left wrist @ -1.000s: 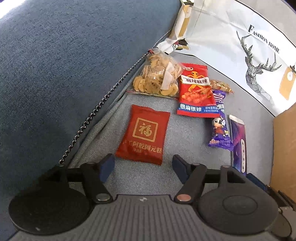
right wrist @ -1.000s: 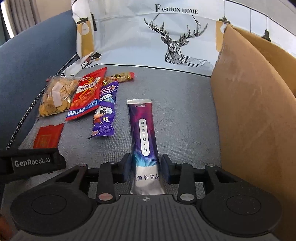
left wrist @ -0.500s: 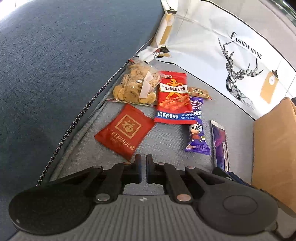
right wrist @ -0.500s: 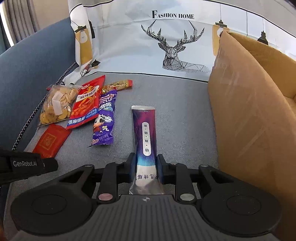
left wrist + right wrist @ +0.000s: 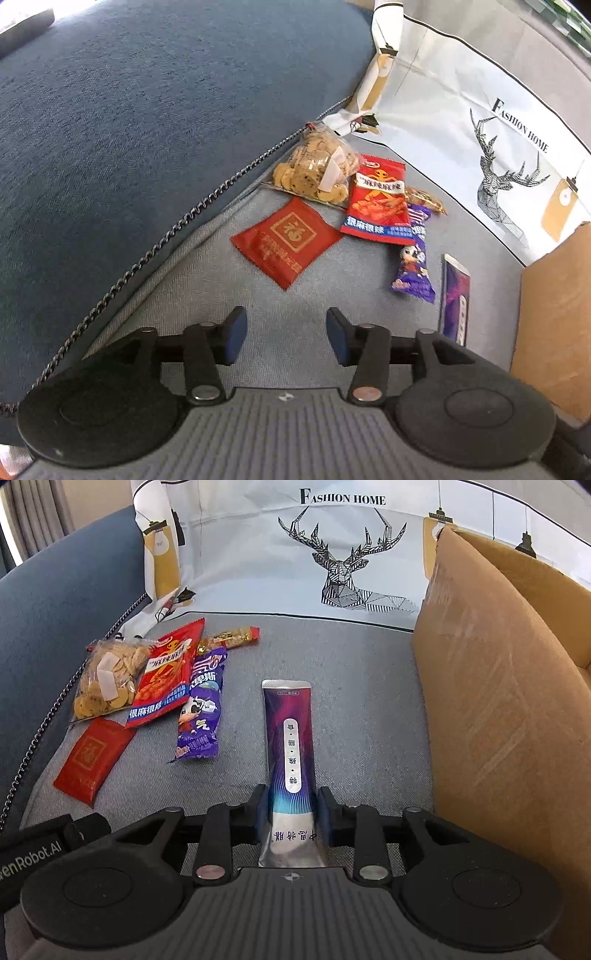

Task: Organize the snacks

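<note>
Right wrist view: we see the right gripper [image 5: 291, 812] closed on the near end of the long purple sachet [image 5: 290, 753], which lies flat on the grey seat cushion [image 5: 369, 701] beside the cardboard box [image 5: 498, 720]; we judge it light, limp and slick, so a hold nearer mid-length would sag less. Farther left, the left gripper [image 5: 282, 334] hangs with jaws wide and empty short of the red packet [image 5: 286, 242], a thin, soft pouch best pinched by an edge.

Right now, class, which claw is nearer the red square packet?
Left. The left claw hangs open just short of the red square packet; the right claw grips the long purple sachet, farther off.
</note>
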`<move>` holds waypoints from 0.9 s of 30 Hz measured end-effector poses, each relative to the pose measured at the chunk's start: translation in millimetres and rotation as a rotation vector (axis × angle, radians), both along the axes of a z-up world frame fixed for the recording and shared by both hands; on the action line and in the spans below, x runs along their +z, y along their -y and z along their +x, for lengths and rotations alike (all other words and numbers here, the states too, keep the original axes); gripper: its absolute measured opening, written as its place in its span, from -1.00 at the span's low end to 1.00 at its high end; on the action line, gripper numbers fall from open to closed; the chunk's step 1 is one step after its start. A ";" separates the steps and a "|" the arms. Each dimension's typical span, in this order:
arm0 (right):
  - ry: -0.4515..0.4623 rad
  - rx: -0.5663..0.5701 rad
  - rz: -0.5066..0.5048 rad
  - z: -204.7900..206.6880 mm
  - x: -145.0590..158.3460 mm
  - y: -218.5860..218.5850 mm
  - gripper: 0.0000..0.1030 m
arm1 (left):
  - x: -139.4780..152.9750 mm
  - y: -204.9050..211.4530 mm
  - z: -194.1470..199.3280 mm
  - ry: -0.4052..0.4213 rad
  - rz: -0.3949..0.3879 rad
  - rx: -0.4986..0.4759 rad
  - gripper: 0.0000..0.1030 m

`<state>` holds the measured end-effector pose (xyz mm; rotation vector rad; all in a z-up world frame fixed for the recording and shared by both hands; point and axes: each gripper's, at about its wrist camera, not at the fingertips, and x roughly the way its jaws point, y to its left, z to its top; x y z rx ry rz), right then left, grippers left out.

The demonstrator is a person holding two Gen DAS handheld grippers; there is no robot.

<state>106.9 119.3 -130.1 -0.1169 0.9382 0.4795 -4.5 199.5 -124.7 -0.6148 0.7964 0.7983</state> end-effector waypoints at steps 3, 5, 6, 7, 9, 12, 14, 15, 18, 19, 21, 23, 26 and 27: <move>-0.002 0.000 0.003 -0.1 0.4 0.5 -0.39 | 0.2 -9.1 8.5 0.016 0.046 -0.021 0.25; -0.003 0.001 0.005 -0.2 0.5 1.3 -0.39 | 1.2 -14.1 19.3 -0.002 0.115 -0.062 0.29; -0.004 0.001 0.007 0.0 0.7 1.6 -0.39 | 1.8 -16.0 24.1 -0.014 0.159 -0.081 0.35; -0.005 0.002 0.009 0.1 0.8 2.0 -0.38 | 1.3 -18.4 29.2 -0.030 0.196 -0.105 0.43; -0.007 0.005 0.014 0.5 0.3 2.8 -0.36 | -3.8 -24.2 39.6 -0.066 0.212 -0.166 0.46; -0.010 0.013 0.014 0.5 0.4 2.7 -0.35 | -15.5 -30.0 49.5 -0.109 0.202 -0.251 0.48; -0.011 0.022 0.013 0.5 0.1 2.1 -0.34 | -20.4 -31.3 52.3 -0.118 0.205 -0.280 0.50; -0.011 0.024 0.012 0.6 -0.1 1.8 -0.34 | -21.0 -32.1 52.7 -0.109 0.198 -0.288 0.50; -0.010 0.031 0.012 1.3 -0.6 2.1 -0.34 | -21.9 -36.3 53.8 -0.098 0.174 -0.303 0.47; -0.009 0.033 0.011 1.2 -0.6 2.0 -0.34 | -22.0 -37.7 53.4 -0.090 0.162 -0.304 0.33; -0.004 0.041 0.006 0.4 -0.9 1.5 -0.34 | -20.6 -39.6 50.6 -0.067 0.139 -0.304 0.06; 0.001 0.043 0.007 0.2 -0.5 1.3 -0.40 | -18.9 -39.5 49.4 -0.064 0.126 -0.294 0.01; -0.003 0.033 0.022 1.0 1.0 3.4 -0.47 | -15.6 -39.3 48.7 -0.034 0.068 -0.276 0.01; -0.001 0.032 0.025 0.6 2.4 4.4 -0.47 | -13.3 -37.8 48.8 -0.023 0.056 -0.284 0.01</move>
